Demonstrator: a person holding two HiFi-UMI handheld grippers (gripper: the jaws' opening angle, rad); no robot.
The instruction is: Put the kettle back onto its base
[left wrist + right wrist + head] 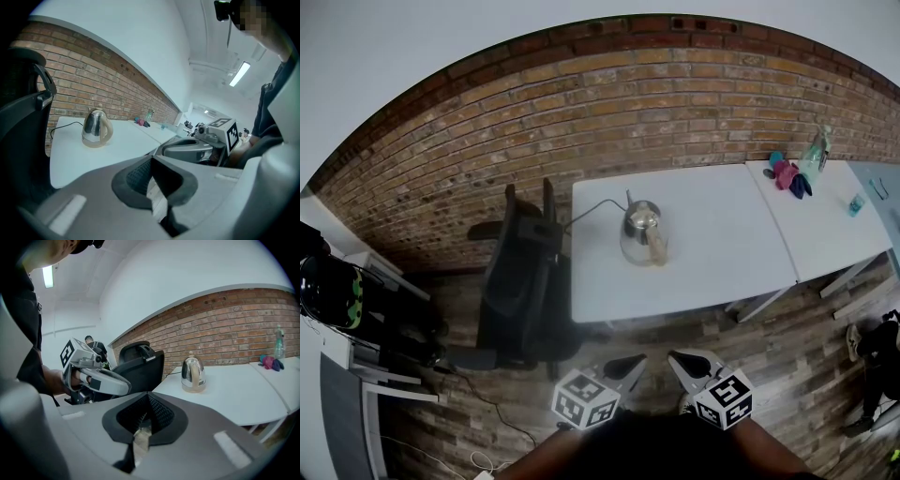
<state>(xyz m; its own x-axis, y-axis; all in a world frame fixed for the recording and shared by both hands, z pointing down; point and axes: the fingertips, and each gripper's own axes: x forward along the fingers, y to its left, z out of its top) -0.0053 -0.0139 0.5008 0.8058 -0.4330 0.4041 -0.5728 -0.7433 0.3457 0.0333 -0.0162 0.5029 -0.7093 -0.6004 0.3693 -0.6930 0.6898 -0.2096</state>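
Note:
A shiny steel kettle with a beige handle stands upright near the back of the white table. It rests on a beige base, and a dark cord runs from it to the left. The kettle shows far ahead in the left gripper view, and the kettle equally far in the right gripper view. My left gripper and right gripper hang side by side over the floor, well short of the table's front edge. Both have their jaws together with nothing between them.
A black office chair stands against the table's left end. A second white table adjoins on the right, carrying pink and blue cloths, a spray bottle and a small bottle. A brick wall runs behind, and shelving stands at the left.

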